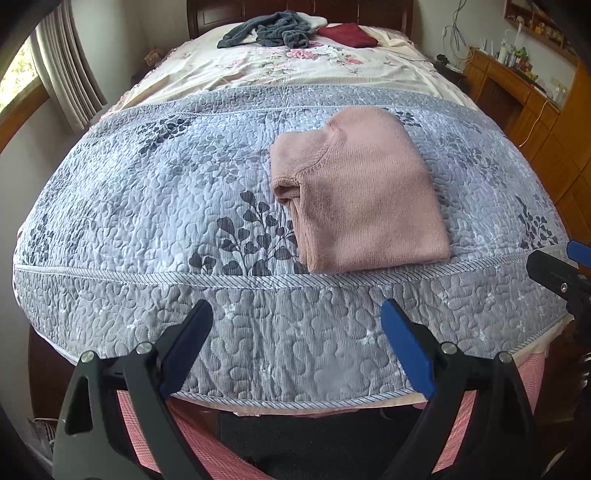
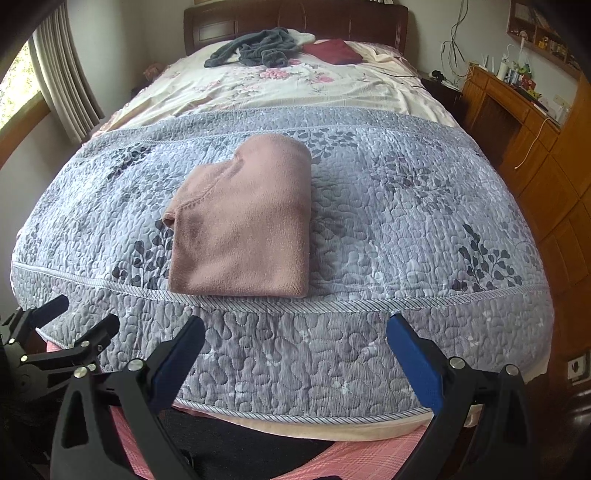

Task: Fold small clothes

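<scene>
Two grippers, both empty, both hanging back off the foot of the bed. From the left wrist view, the left gripper (image 1: pixel 297 317) has its jaws spread wide with nothing between them but the grey-blue quilt (image 1: pixel 155 206) below. The pink sweater (image 1: pixel 358 199) sits folded into a neat rectangle on the quilt, over to the right of centre and right up against the striped piping near the foot edge, with a cuff poking out on its left side. The right gripper (image 1: pixel 565 266) just peeks in at the right edge, clear of the sweater. Up at the headboard end there's a rumpled grey garment (image 1: pixel 269 33) and a dark red folded piece (image 1: pixel 347 35) lying on the floral sheet (image 1: pixel 295 66), well apart from the sweater. Switching to the right wrist view, the right gripper (image 2: pixel 295 325) is the same deal: jaws wide apart, holding nothing, hovering over the quilt's front border. Here the sweater lands left of centre, flat and untouched, bottom edge just beside the piping. The left gripper shows at the lower left, jaws also parted. A wooden dresser (image 2: pixel 517 122) runs along the right wall.
</scene>
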Tool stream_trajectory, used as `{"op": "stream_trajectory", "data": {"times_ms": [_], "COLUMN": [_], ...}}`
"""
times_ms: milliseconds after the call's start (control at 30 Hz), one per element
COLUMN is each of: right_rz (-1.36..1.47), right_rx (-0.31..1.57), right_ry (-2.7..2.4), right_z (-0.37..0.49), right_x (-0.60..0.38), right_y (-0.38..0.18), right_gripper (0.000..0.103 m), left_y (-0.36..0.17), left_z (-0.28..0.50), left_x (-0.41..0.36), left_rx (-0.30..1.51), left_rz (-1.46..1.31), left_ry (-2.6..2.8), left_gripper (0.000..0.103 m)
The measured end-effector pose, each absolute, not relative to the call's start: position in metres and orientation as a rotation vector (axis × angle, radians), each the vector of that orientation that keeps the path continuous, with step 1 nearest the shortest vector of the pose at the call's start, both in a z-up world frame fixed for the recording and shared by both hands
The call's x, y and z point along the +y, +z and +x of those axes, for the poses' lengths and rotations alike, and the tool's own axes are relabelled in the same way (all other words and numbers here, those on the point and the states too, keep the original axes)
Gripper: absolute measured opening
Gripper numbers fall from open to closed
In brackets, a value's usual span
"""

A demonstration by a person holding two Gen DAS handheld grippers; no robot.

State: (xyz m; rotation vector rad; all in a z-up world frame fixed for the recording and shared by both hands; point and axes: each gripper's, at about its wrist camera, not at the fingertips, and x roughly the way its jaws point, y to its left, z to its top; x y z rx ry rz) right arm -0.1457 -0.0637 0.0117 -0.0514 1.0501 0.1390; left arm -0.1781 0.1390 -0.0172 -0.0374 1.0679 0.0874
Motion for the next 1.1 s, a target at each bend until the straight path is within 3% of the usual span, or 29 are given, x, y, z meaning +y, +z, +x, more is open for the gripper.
{"op": "stream_trajectory", "data": {"times_ms": [1100], "right_rz": [-0.031], "right_rx": [1.094], "right_ry": [0.139], "right_z": [-0.123], "right_x": [-0.074], "right_y": [-0.007], "right_gripper": [0.099], "left_y": [-0.022], "left_z": [-0.16], "left_x": [0.127], "left_rx": [1.07], "left_rz": [-0.012], "left_ry": [0.071], "left_gripper": [0.091]}}
